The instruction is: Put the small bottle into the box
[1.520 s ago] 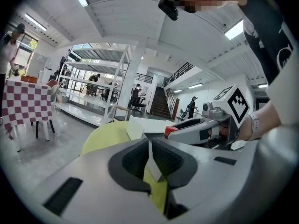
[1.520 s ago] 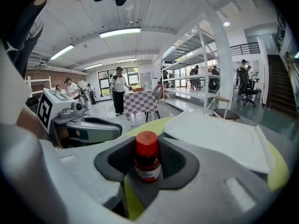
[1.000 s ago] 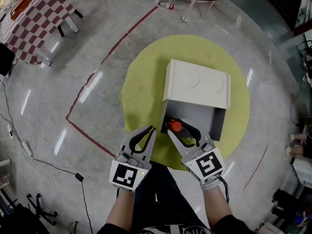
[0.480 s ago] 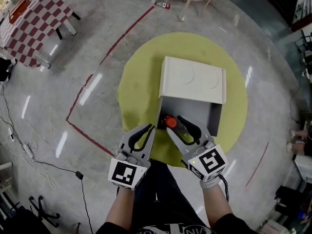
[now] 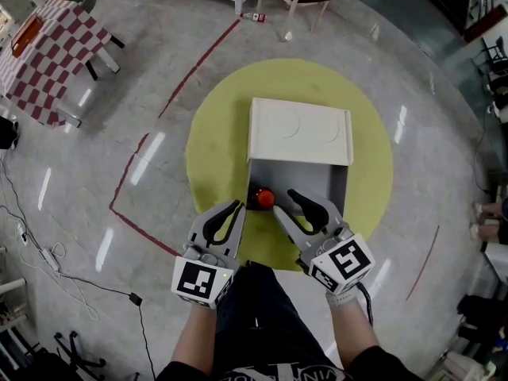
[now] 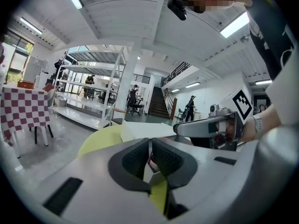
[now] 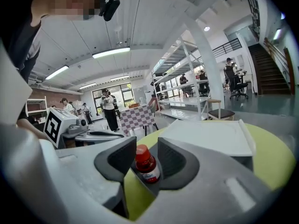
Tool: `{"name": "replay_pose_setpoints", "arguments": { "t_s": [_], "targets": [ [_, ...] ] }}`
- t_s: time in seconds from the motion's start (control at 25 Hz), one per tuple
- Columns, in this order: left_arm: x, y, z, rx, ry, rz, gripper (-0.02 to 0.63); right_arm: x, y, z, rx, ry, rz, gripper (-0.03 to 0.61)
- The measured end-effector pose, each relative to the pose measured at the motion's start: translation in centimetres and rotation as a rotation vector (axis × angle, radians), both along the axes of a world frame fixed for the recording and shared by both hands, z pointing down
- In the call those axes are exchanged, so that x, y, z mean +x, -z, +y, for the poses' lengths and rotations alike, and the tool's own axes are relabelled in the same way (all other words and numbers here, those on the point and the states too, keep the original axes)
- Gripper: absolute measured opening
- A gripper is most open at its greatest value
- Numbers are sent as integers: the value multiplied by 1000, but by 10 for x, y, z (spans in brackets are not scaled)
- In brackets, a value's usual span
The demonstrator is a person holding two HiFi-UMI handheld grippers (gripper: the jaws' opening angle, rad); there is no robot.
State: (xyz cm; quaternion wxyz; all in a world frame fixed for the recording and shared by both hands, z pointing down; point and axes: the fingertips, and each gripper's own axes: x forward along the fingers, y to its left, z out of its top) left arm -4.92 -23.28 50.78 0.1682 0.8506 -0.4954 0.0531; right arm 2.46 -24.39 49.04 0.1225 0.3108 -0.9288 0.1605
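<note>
My right gripper (image 5: 284, 202) has released and its jaws are closing. The bottle (image 5: 263, 198) stands just ahead, inside the box (image 5: 317, 182). My left gripper (image 5: 238, 206), clenched empty, sits near the box corner.

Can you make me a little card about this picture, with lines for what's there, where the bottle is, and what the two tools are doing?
Floor: round yellow mat
Box: on the mat, white lid flipped open away from the person
Small bottle: red cap, upright, seemingly inside the box at its near left corner
Right tool: right next to the bottle, jaws closing, pads not pressing on it
Left tool: jaws together, holding nothing, at the box's near left corner
</note>
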Motion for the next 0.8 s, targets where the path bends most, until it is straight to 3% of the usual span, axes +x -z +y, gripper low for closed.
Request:
{"name": "replay_pose_setpoints", "arguments": {
  "t_s": [0.32,0.8],
  "targets": [
    [5,21,-3,19,-12,-1,29,16,22,0,45,-48,16,68],
    [12,51,-9,53,-32,-3,29,36,55,-3,70,-111,-27,23]
  ]
}}
